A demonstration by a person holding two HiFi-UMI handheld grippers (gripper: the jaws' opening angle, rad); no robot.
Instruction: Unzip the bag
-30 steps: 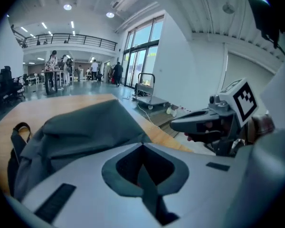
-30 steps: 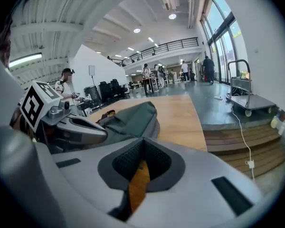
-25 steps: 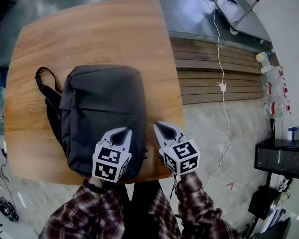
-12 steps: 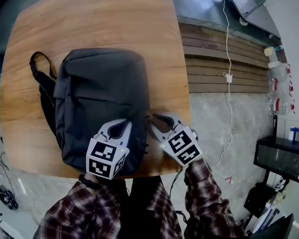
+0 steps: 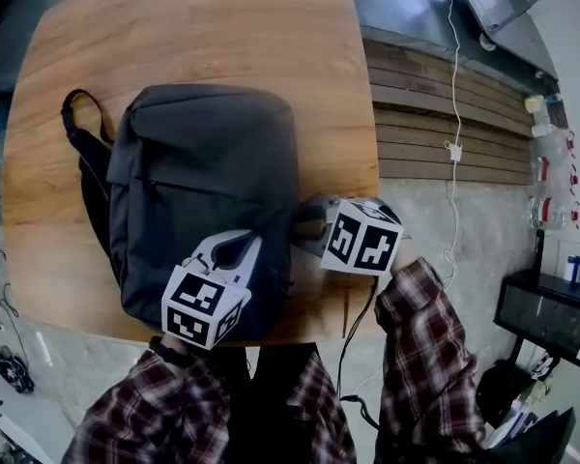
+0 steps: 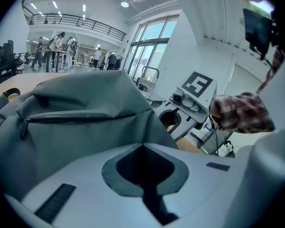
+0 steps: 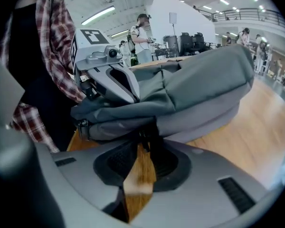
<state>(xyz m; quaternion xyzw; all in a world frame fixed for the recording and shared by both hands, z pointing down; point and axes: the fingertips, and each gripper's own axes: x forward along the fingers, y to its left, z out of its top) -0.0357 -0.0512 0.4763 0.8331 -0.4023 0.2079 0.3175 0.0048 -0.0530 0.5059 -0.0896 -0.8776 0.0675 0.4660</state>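
Your right gripper (image 5: 305,224) pinches the zipper pull (image 7: 145,134); your left gripper (image 5: 240,245), clenched empty, pins the bag (image 5: 203,172). Pull askew and that shallow pinch may slip.

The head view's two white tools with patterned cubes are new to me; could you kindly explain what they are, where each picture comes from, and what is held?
They are hand-held two-jaw grippers; a person holds one in each hand. The head view looks down from the person's head; the other two views ride on the grippers themselves. A dark grey bag lies on a wooden table. The left gripper rests on the bag, jaws together. The right gripper pinches what looks like the zipper pull at the bag's edge.
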